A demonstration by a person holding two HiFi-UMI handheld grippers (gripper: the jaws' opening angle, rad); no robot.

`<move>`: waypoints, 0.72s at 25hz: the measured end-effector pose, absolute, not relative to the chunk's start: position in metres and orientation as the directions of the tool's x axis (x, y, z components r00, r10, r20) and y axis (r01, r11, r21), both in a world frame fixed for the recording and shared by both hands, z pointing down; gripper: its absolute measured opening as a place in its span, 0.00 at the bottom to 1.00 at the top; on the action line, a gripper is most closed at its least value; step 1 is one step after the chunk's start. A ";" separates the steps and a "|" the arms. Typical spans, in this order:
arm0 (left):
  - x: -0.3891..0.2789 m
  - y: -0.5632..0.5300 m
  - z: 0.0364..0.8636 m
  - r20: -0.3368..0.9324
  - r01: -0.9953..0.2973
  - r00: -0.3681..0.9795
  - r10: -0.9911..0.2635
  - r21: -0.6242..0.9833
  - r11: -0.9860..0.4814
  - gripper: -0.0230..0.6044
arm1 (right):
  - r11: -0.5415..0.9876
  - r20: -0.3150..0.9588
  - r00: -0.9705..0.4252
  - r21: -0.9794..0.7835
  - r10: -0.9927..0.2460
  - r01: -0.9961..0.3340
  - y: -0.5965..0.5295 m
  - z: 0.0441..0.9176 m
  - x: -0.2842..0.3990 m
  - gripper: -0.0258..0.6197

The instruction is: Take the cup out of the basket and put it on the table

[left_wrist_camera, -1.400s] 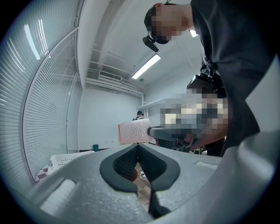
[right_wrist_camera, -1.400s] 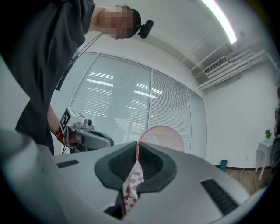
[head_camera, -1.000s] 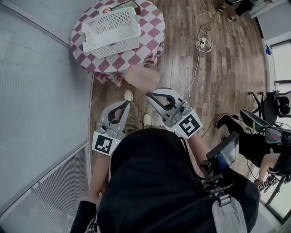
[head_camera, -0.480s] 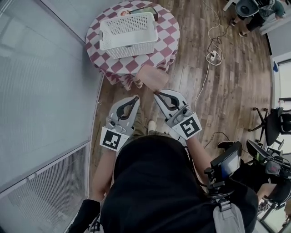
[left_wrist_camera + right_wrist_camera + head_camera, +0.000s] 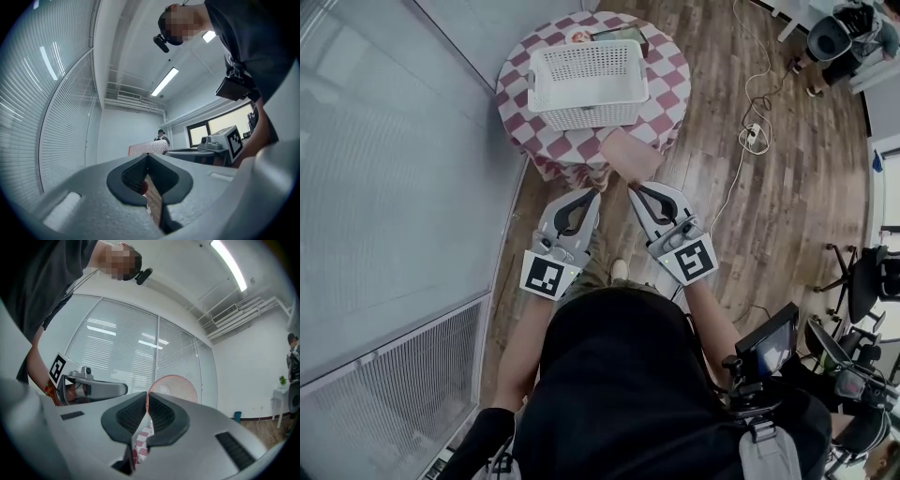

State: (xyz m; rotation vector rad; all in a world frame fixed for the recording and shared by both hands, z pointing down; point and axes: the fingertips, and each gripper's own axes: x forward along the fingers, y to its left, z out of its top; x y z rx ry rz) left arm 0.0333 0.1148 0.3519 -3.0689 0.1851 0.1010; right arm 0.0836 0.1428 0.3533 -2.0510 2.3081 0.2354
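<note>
A white mesh basket (image 5: 589,82) stands on a small round table with a red-and-white checked cloth (image 5: 670,80) at the top of the head view. I see no cup inside the basket from here. A small reddish-white item (image 5: 578,36) and a dark box (image 5: 619,36) sit behind it. My left gripper (image 5: 589,194) and right gripper (image 5: 636,190) are side by side just short of the table's near edge, both shut with nothing in them. The left gripper view (image 5: 147,157) and right gripper view (image 5: 146,397) show the jaws pressed together.
A pink rounded object (image 5: 630,155) sits at the table's near edge, right in front of my grippers. A white cable and power strip (image 5: 755,136) lie on the wooden floor to the right. A glass wall with blinds (image 5: 394,187) runs along the left. Office chairs (image 5: 862,281) stand at the right.
The table and basket have drifted down and to the right in the head view. Both grippers have come closer to the table's near edge and stay shut.
</note>
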 end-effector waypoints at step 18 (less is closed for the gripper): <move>0.093 -0.017 0.333 -0.069 -0.077 0.995 -0.075 -0.028 -0.997 0.05 | 0.099 -0.127 -0.112 0.106 -0.986 -0.989 0.011 0.332 0.133 0.07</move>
